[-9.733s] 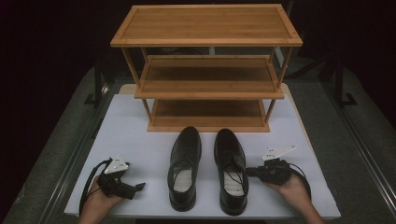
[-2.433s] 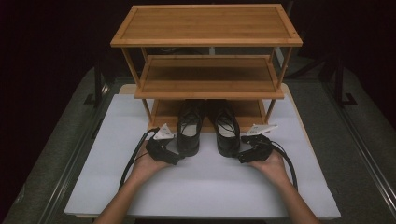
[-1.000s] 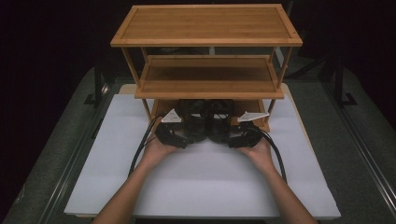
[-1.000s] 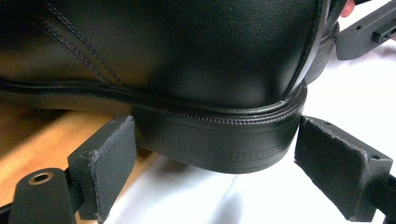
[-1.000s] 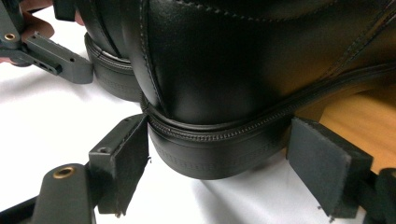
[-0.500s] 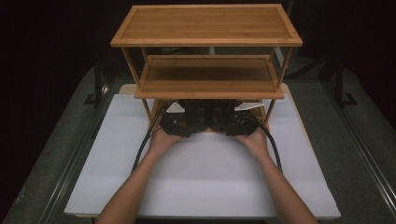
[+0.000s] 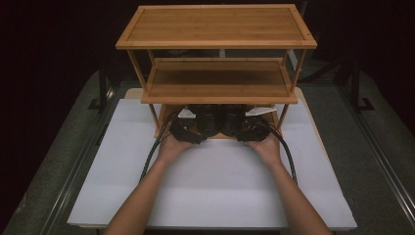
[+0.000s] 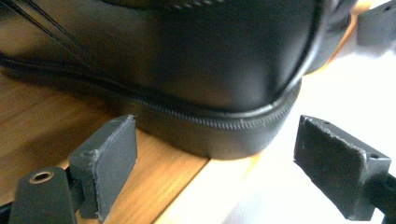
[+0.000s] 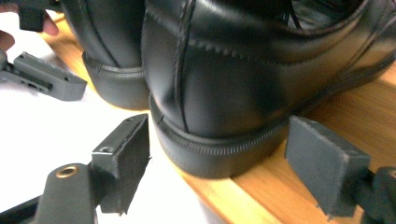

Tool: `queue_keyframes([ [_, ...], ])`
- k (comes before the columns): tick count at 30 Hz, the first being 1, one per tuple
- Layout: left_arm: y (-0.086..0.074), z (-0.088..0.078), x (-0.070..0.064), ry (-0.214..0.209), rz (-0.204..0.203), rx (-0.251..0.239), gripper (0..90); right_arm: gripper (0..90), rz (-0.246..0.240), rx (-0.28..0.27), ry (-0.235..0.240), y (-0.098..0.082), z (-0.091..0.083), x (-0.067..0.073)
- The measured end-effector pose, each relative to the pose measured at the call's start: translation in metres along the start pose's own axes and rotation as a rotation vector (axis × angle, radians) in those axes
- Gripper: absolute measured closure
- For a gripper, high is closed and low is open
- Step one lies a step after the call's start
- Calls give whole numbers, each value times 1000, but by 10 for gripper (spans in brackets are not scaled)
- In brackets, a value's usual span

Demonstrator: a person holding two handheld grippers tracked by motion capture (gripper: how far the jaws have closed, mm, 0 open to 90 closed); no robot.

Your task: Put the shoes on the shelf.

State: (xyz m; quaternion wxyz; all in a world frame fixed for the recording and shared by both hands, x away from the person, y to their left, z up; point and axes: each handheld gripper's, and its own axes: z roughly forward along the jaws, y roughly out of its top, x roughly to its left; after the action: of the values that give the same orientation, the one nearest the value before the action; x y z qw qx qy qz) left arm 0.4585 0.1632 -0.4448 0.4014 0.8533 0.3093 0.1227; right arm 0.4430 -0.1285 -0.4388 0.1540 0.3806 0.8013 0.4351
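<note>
In the high view, a three-tier wooden rack (image 7: 218,73) is seen on a white table (image 7: 210,191), and two black shoes are tucked under its middle shelf, the left shoe (image 7: 205,120) and the right shoe (image 7: 234,119) side by side on the bottom shelf. Both forearms are stretched forward, the left gripper (image 7: 188,132) and right gripper (image 7: 250,131) held level at the shoes' heels. In the left gripper view, the left shoe's heel (image 8: 219,116) is shown overhanging the shelf edge, between jaws that are spread wide and clear of it. In the right gripper view, the right shoe's heel (image 9: 219,107) is framed likewise by wide, untouching jaws, and the left shoe (image 9: 112,60) is seen beyond.
</note>
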Motion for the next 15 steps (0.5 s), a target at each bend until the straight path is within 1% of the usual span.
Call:
queue_keyframes([
  [1, -1, -2, -1, -2, -10, -12, 131, 197, 22, 14, -3, -1, -2, 2],
  [2, -2, -6, -2, -8, -13, -11, 131, 194, 19, 13, -5, -3, -5, 3],
  [3, -3, -9, -2, -7, 1, -13, 131, 185, 20, 12, -2, -5, -8, 3],
  [4, -4, -13, -3, -3, 6, -17, 131, 183, 22, 12, -2, -7, -10, 3],
  [6, -6, -21, -6, -6, 1, -17, 131, 161, 26, 19, 3, -11, -16, 4],
  [7, -7, -26, -7, -6, 9, -8, 131, 157, 31, 26, 1, -14, -18, 4],
  [8, -9, -30, -9, -3, 13, -11, 132, 144, 32, 28, 2, -16, -22, 3],
  [11, -16, -47, -13, 3, 18, -21, 132, 130, 41, 32, 6, -26, -34, 5],
  [15, -30, -71, -17, 16, 10, -40, 132, 115, 40, 26, -19, -41, -52, 6],
])
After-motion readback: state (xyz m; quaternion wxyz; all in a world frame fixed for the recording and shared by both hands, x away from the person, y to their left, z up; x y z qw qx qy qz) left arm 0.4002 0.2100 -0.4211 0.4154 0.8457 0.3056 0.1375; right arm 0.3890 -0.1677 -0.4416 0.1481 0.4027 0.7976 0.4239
